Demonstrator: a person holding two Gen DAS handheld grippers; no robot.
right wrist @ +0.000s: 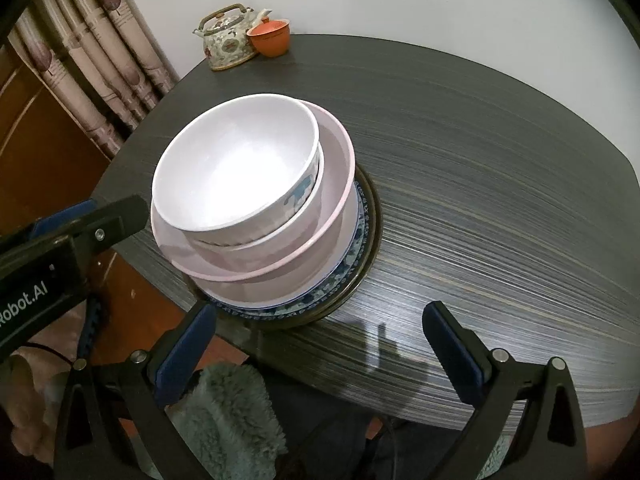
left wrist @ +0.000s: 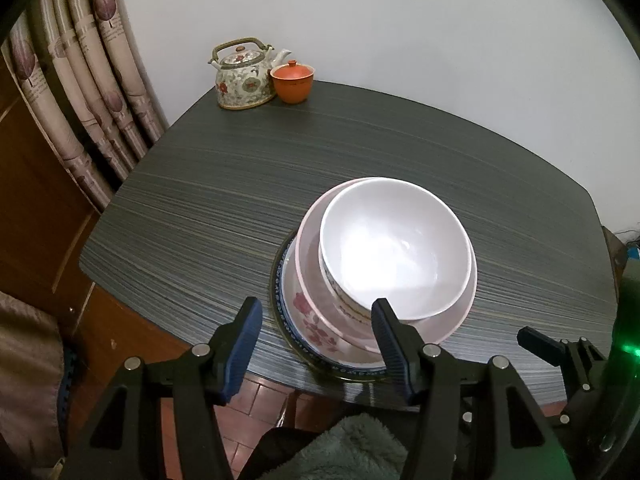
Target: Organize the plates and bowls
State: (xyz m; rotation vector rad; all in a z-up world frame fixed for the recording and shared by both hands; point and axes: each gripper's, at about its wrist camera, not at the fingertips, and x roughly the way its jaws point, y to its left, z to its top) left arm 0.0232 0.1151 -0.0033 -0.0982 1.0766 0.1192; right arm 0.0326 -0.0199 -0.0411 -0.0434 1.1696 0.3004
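A stack of dishes stands near the front edge of the dark table [left wrist: 200, 208]. A white bowl [left wrist: 394, 248] sits on top, inside a wider pink bowl [left wrist: 316, 320], on a blue-patterned plate [left wrist: 285, 316] and a dark-rimmed plate under it. The stack also shows in the right wrist view: white bowl [right wrist: 236, 168], pink bowl [right wrist: 320, 236], blue-patterned plate [right wrist: 352, 256]. My left gripper [left wrist: 316, 312] is open and empty, just in front of the stack. My right gripper [right wrist: 320, 320] is open and empty, at the table's front edge, right of the stack.
A floral teapot [left wrist: 244, 76] and an orange lidded cup [left wrist: 292, 82] stand at the far left corner of the table [right wrist: 480, 160]. Curtains [left wrist: 92, 80] hang at the left. A wooden cabinet [left wrist: 32, 208] is beside the table. A white wall is behind.
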